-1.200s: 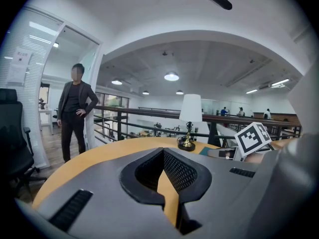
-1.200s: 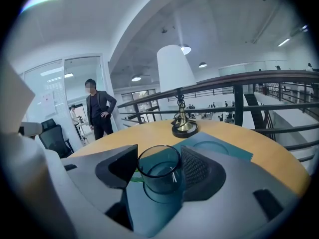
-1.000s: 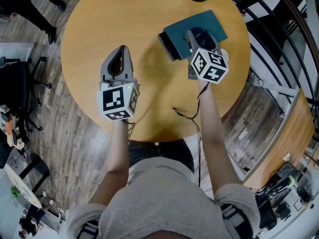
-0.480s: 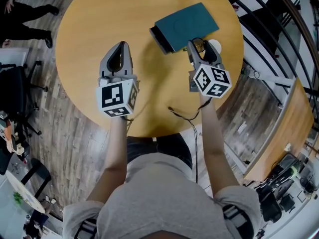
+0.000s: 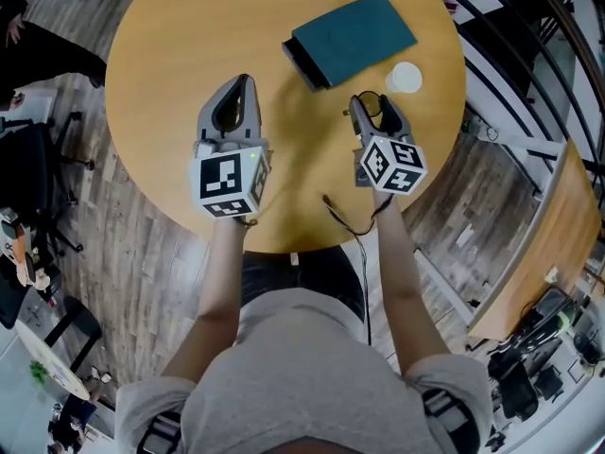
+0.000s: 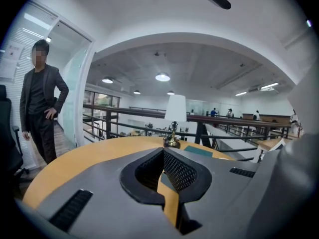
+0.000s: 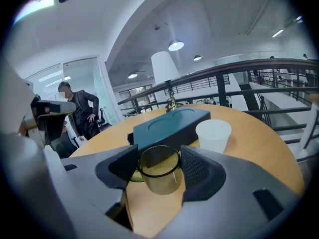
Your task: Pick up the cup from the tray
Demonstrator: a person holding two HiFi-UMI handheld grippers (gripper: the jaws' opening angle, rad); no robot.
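My right gripper (image 5: 371, 103) is shut on a clear, yellow-tinted glass cup (image 7: 159, 169), which sits upright between the jaws and held just off the round wooden table (image 5: 189, 45). The dark teal tray (image 5: 352, 38) lies beyond it, with nothing on its top. A white paper cup (image 5: 405, 77) stands on the table by the tray's near right corner. My left gripper (image 5: 242, 83) hovers over the table's left half, shut and holding nothing; its tips meet in the left gripper view (image 6: 163, 151).
A lamp's brass base (image 6: 172, 142) stands at the table's far edge. A black railing (image 5: 529, 74) runs close behind the table on the right. A person in dark clothes (image 6: 42, 98) stands off to the left. A cable (image 5: 352, 223) trails from the right gripper.
My right gripper has pulled back from over the tray toward the body with the glass cup in it, uncovering the white cup. The left gripper has barely moved.
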